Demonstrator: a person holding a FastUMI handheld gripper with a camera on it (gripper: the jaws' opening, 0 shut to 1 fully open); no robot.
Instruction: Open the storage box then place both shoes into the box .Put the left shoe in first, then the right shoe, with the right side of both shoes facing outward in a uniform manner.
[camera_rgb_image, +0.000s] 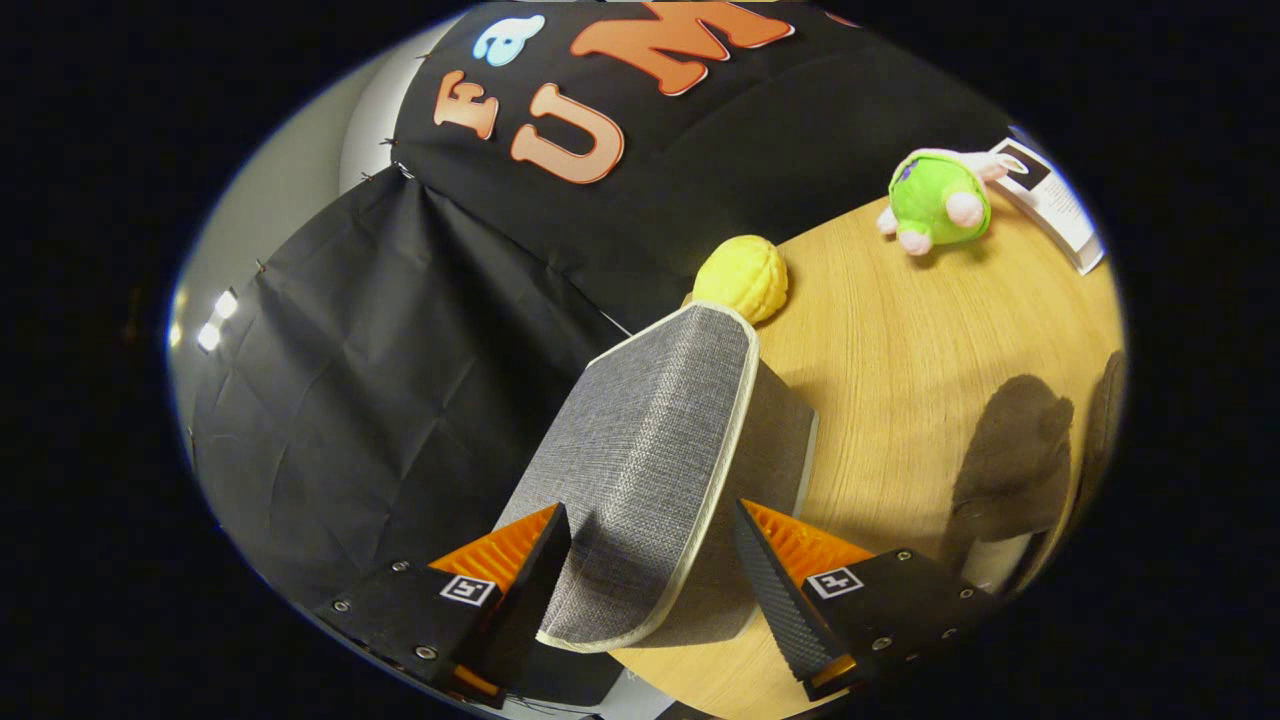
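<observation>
The grey fabric storage box (785, 430) stands on the wooden table (900, 330) just ahead of my fingers. Its lid (640, 450), grey with a cream trim, is tilted up, and its near end lies between my two fingers. My gripper (650, 560) is open wide; the left finger (525, 555) touches the lid's left side and the right finger (790, 565) sits just off its trimmed edge. A dark grey shoe (1010, 460) with a light sole lies on the table to the right of the box. A second dark shoe (1100, 420) peeks in just beyond it.
A yellow plush ball (742, 278) sits at the table's edge behind the box. A green plush toy (938, 198) and a white printed card (1055, 205) lie at the far side of the table. Black cloth wall hangs to the left of the box.
</observation>
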